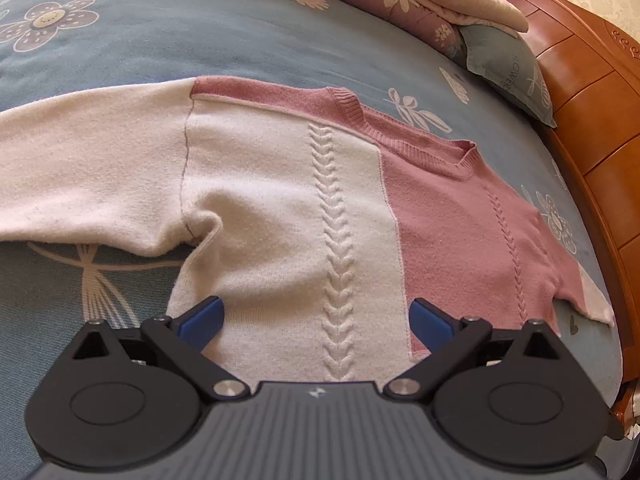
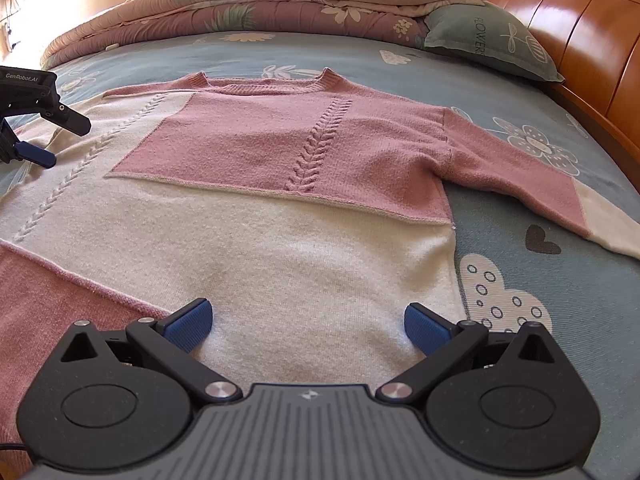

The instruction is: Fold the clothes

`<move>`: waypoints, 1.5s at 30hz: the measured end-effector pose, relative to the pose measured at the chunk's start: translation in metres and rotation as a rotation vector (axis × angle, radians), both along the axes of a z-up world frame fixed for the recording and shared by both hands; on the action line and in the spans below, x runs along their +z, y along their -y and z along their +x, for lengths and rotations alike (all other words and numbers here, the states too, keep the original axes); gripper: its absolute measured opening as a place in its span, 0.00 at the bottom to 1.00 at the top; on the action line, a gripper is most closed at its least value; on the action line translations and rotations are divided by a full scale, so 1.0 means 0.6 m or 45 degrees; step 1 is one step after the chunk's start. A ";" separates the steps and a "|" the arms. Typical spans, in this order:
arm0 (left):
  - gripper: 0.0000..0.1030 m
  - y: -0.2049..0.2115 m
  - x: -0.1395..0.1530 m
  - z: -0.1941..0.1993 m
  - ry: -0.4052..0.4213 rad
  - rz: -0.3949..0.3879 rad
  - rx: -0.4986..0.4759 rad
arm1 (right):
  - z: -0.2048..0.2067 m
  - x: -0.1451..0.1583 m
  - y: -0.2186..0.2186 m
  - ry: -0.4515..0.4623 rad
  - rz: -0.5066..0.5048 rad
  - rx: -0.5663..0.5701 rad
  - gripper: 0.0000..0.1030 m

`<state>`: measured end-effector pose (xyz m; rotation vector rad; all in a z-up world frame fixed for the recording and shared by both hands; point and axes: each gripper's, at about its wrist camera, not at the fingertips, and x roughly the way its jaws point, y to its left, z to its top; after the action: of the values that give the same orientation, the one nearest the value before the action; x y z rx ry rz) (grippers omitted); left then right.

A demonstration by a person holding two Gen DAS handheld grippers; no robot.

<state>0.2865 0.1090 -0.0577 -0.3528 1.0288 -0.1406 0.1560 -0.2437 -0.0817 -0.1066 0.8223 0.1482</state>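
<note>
One sweater (image 2: 280, 184) flat on bed (image 2: 540, 280), neck toward quilt (image 2: 260, 8), sleeves sideways. Left gripper (image 1: 316, 320), right gripper (image 2: 308, 324): both wide, empty.

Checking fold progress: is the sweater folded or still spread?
Spread: sweater lies flat on the bed, both sleeves extended sideways.

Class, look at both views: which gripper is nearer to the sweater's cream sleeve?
Left. The left gripper hovers open by the cream sleeve and its armpit; the right gripper hangs open over the hem, toward the pink sleeve.
</note>
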 end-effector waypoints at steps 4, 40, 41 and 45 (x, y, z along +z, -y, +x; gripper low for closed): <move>0.96 -0.013 0.010 -0.006 -0.023 -0.020 0.047 | -0.001 0.000 -0.001 0.002 -0.004 -0.001 1.00; 0.99 0.143 -0.027 -0.346 0.206 0.408 -0.146 | -0.024 0.011 -0.005 0.024 0.004 -0.061 1.00; 0.99 0.142 -0.027 -0.349 0.209 0.401 -0.144 | -0.033 0.018 -0.006 0.029 0.022 -0.056 1.00; 0.99 0.140 -0.030 -0.356 0.229 0.382 -0.140 | -0.077 0.038 -0.030 0.030 0.146 0.079 1.00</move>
<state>0.0731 0.0252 -0.0756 -0.0100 0.8754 -0.1128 0.1100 -0.2256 -0.0590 -0.0257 0.7856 0.2517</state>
